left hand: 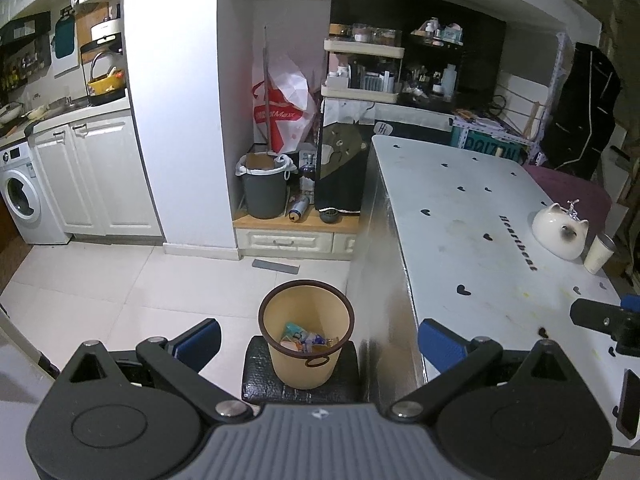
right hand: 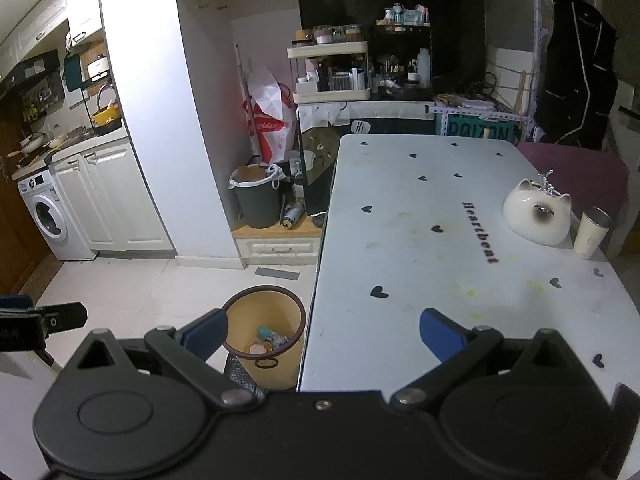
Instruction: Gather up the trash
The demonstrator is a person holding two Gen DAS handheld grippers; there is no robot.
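White heart-printed worktop [right hand: 460,240] lies ahead of the right claw [right hand: 322,334]; tan round wastebasket [left hand: 306,332] holding wrappers sits between the left claw's [left hand: 320,340] fingers. Both claws wide open, empty.

Cat-shaped ceramic dish [right hand: 537,216] beside steel-rimmed cup [right hand: 592,233], washing machine [right hand: 50,218], grey bin [left hand: 265,189]

bin [left hand: 306,360]: smooth matt plastic | tabletop [right hand: 440,240]: glossy, stained | floor tiles [left hand: 140,280]: glossy | cat figure [right hand: 536,212]: glazed ceramic
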